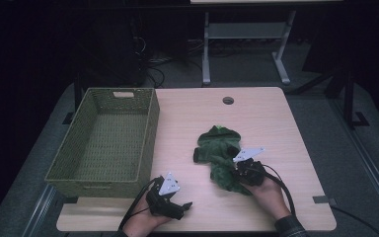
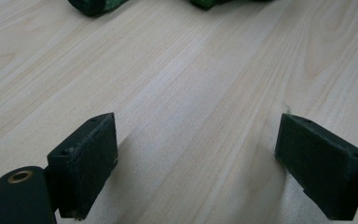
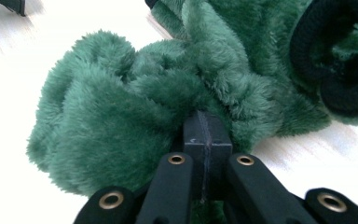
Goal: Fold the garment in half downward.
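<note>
The right tool (image 3: 204, 140) has its jaws pinched together on a fold of the fluffy dark green fleece garment (image 1: 218, 154), lying at five o'clock on the pale wooden worktop (image 1: 266, 123). Lift slowly, keeping that bite deep. The left tool (image 2: 196, 158), spread wide with nothing between its jaws, could support the slack toward the green woven basket (image 1: 150, 143) at nine o'clock.

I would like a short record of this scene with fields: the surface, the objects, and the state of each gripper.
surface: wooden table
container: green woven basket, at the table's left side, nothing inside
object: fuzzy green garment, crumpled right of centre
left gripper: open, near the front edge, holds nothing
right gripper: shut on the garment's near edge
</note>
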`<control>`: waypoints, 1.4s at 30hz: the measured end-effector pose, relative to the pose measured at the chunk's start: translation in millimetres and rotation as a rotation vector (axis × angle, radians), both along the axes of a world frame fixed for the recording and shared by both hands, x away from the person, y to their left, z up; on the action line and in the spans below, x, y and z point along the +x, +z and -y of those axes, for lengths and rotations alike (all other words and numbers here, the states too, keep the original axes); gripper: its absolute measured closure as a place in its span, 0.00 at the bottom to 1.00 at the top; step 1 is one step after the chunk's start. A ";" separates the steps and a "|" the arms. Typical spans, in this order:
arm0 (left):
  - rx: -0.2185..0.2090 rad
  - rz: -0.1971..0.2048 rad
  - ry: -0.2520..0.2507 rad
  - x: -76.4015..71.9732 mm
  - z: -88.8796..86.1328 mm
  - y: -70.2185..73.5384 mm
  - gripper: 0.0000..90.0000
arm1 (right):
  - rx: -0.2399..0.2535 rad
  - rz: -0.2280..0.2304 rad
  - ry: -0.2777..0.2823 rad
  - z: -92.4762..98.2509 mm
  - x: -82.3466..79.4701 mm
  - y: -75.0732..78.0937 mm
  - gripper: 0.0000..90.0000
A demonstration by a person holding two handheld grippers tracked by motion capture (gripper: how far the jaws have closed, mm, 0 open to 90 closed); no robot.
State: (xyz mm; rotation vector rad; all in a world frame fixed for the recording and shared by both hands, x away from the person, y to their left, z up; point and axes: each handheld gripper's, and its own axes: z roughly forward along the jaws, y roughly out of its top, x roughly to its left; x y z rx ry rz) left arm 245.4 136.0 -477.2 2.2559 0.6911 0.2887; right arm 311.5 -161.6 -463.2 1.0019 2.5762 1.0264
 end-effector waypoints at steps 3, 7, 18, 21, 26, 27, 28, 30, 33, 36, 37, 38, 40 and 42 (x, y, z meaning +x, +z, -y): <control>0.000 0.000 0.000 0.0 0.0 0.0 0.14 | 0.003 0.001 0.001 0.1 0.0 -0.3 1.00; 0.000 0.000 0.000 0.1 0.0 0.0 0.14 | 0.023 0.033 -0.015 4.8 -2.6 8.3 0.96; -0.001 0.000 0.000 0.1 0.0 0.0 0.14 | 0.122 0.082 -0.067 51.4 -24.8 32.4 0.83; 0.000 0.000 0.000 0.1 -0.1 0.0 0.14 | 0.099 0.088 -0.082 62.7 -31.0 31.2 0.81; 0.000 0.000 0.000 0.2 -0.1 0.0 0.14 | 0.102 0.080 -0.111 84.4 -44.8 27.3 0.76; -0.001 0.000 0.001 0.2 0.0 0.0 0.14 | 0.098 0.074 -0.118 88.3 -48.1 26.2 0.75; -0.001 0.000 0.000 0.3 0.0 0.0 0.14 | 0.092 0.076 -0.124 92.0 -51.5 24.7 0.74; -0.001 0.000 0.000 0.3 0.0 0.0 0.14 | 0.078 0.074 -0.148 103.3 -61.1 20.0 0.72; -0.001 0.000 -0.001 0.3 0.1 0.0 0.14 | 0.077 0.066 -0.158 110.8 -67.2 16.1 0.71; 0.001 -0.001 -0.002 0.3 0.0 0.2 0.14 | 0.069 0.044 -0.164 118.2 -76.2 9.2 0.70; 0.001 -0.002 -0.002 0.4 0.0 0.2 0.14 | 0.075 0.013 -0.167 121.3 -80.9 4.1 0.69; 0.001 -0.002 -0.001 0.3 -0.1 0.2 0.14 | 0.075 0.013 -0.167 121.3 -80.9 4.1 0.69; 0.001 -0.002 -0.001 0.3 -0.1 0.2 0.14 | 0.075 -0.019 -0.157 121.6 -83.6 -1.2 0.68; 0.001 -0.002 -0.002 0.3 -0.1 0.2 0.14 | 0.070 -0.014 -0.146 120.5 -83.2 -1.9 0.68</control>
